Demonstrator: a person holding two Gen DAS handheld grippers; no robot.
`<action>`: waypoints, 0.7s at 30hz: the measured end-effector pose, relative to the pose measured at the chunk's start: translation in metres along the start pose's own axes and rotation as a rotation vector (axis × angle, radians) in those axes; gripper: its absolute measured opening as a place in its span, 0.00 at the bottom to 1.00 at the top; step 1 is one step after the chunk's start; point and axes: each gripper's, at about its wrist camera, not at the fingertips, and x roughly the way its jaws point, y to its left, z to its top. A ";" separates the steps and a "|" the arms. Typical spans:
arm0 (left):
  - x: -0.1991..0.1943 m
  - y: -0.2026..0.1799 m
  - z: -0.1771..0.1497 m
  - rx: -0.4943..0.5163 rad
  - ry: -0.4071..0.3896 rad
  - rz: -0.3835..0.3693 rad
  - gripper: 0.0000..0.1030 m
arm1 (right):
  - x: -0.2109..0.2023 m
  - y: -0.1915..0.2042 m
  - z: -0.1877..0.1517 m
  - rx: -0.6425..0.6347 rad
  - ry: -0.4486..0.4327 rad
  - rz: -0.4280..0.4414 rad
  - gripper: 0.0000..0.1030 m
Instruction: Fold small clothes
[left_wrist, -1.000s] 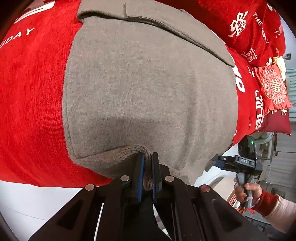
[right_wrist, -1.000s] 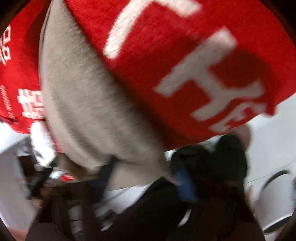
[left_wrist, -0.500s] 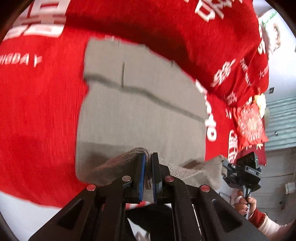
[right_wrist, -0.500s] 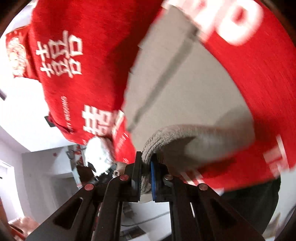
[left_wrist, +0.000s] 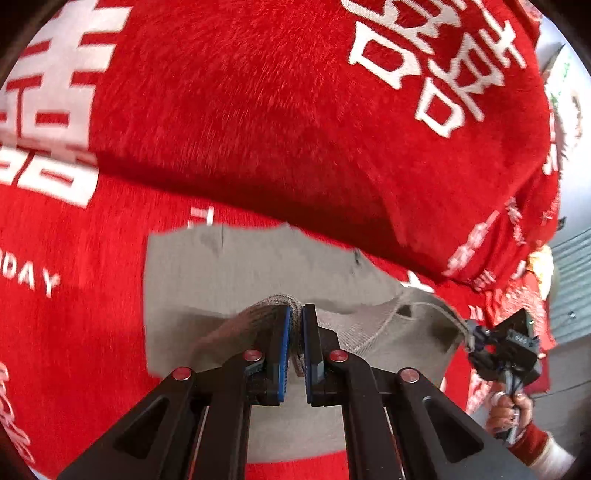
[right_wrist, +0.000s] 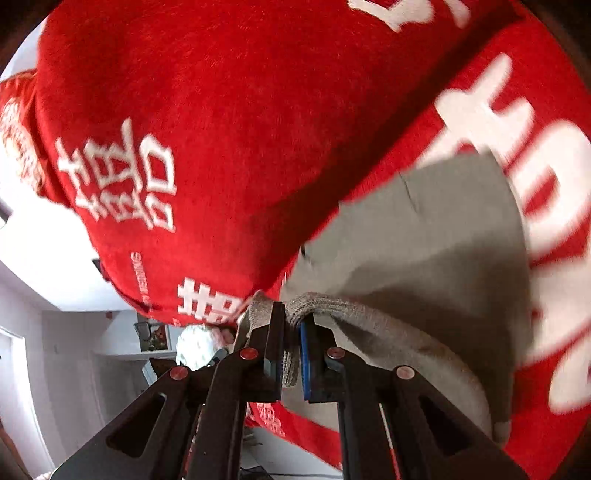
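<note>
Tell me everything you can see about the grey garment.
The grey garment is a plain knit piece, soft and matte, with a thicker ribbed hem. Its far part lies flat on the red blanket, with short stitched seams near the far edge. The near hem is lifted and bunched: the left gripper pinches one spot and the right gripper another, both shut on it, so the fabric sags between them. Nothing else touches it. The kind of garment cannot be told.

White double-happiness characters 囍 and letters "DAY" on red blanket (left_wrist: 258, 129)
</note>
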 end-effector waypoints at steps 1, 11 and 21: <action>0.008 0.000 0.007 0.002 -0.005 0.015 0.07 | 0.007 -0.003 0.014 0.007 0.001 -0.009 0.08; 0.105 0.036 0.034 -0.114 0.071 0.281 0.07 | 0.066 -0.077 0.067 0.226 0.037 -0.132 0.12; 0.064 0.039 0.043 -0.101 0.039 0.367 0.07 | 0.046 -0.043 0.067 0.136 -0.016 -0.047 0.50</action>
